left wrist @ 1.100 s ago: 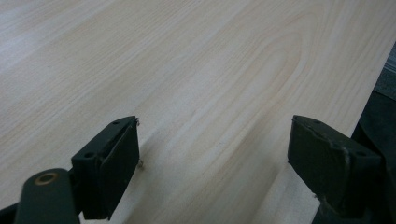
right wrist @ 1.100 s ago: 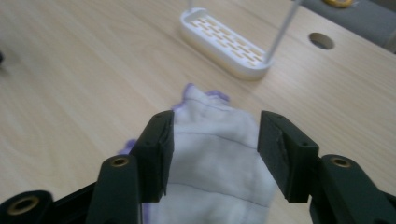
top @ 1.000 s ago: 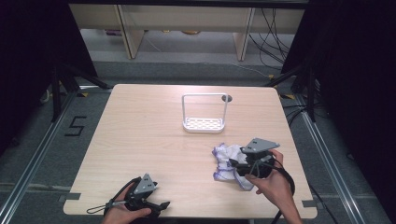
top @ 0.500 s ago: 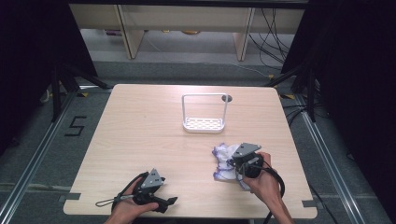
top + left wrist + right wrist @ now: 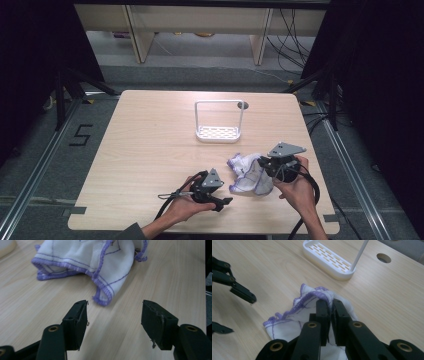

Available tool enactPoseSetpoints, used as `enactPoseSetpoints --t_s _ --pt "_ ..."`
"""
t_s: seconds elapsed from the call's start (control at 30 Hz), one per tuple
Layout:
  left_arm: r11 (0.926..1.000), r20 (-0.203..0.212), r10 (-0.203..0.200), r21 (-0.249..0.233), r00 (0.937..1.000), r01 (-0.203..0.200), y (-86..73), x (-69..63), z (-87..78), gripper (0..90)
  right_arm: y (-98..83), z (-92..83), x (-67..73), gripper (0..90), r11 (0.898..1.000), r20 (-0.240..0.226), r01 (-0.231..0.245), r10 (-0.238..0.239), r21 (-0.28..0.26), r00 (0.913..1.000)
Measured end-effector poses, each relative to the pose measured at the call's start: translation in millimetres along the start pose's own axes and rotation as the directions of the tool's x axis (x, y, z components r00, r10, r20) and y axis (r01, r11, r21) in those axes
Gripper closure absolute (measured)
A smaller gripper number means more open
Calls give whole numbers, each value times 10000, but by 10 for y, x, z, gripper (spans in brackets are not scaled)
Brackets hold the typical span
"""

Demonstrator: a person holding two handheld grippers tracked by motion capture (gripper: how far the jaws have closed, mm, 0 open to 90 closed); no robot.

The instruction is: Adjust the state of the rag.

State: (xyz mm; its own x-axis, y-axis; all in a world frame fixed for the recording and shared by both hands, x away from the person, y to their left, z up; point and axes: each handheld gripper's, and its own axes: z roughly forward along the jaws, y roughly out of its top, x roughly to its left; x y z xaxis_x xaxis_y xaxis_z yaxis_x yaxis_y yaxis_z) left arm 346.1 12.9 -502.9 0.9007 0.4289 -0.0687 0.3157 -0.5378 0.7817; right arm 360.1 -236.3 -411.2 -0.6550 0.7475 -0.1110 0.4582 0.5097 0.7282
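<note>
**A:** Wooden tabletop (image 5: pixel 150 150), dark room around it. Nearest to us, the left gripper (image 5: pixel 220 202) sits low by the front edge, pointed at the white cloth with purple stitching (image 5: pixel 247 175). Its jaws have just been closing in but are apart, nothing between them; the cloth's corner (image 5: pixel 102 300) lies just ahead.

**B:** And the right gripper (image 5: pixel 267 167)? We'd say it's clamped tight on a fold of the cloth (image 5: pixel 322 296), near the table's right front.

**A:** Yep. So we're mid-pickup, probably spreading it next. We'd need the left to slide forward and pinch that loose corner.

**B:** Count: two grippers, one cloth, one white slotted rack (image 5: pixel 218 131) farther back, one round hole (image 5: pixel 243 105) beyond it.
</note>
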Motion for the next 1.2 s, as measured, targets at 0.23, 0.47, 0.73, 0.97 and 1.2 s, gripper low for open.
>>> enactPoseSetpoints --t_s 0.23,0.47,0.73,0.97,1.2 --pt "9995 -291 250 214 9993 -244 106 -31 248 432 7 -54 -19 849 9997 72 -217 218 -131 9997" --pt "9932 -805 1140 314 9902 -1118 153 50 317 815 9 -79 -44 851 9994 154 -60 65 -353 9999" --pt "9957 -958 645 -607 9933 -705 123 253 -256 854 1 -194 -122 852 9951 96 -352 363 -920 9993" --pt "9928 -1394 481 -1021 9891 -626 -128 335 -946 857 39 -168 20 854 9964 -259 -145 124 -833 9996" --pt "9996 -999 37 -288 9950 -66 -584 240 -1039 856 -231 248 158 855 9963 -571 -279 325 809 9978"
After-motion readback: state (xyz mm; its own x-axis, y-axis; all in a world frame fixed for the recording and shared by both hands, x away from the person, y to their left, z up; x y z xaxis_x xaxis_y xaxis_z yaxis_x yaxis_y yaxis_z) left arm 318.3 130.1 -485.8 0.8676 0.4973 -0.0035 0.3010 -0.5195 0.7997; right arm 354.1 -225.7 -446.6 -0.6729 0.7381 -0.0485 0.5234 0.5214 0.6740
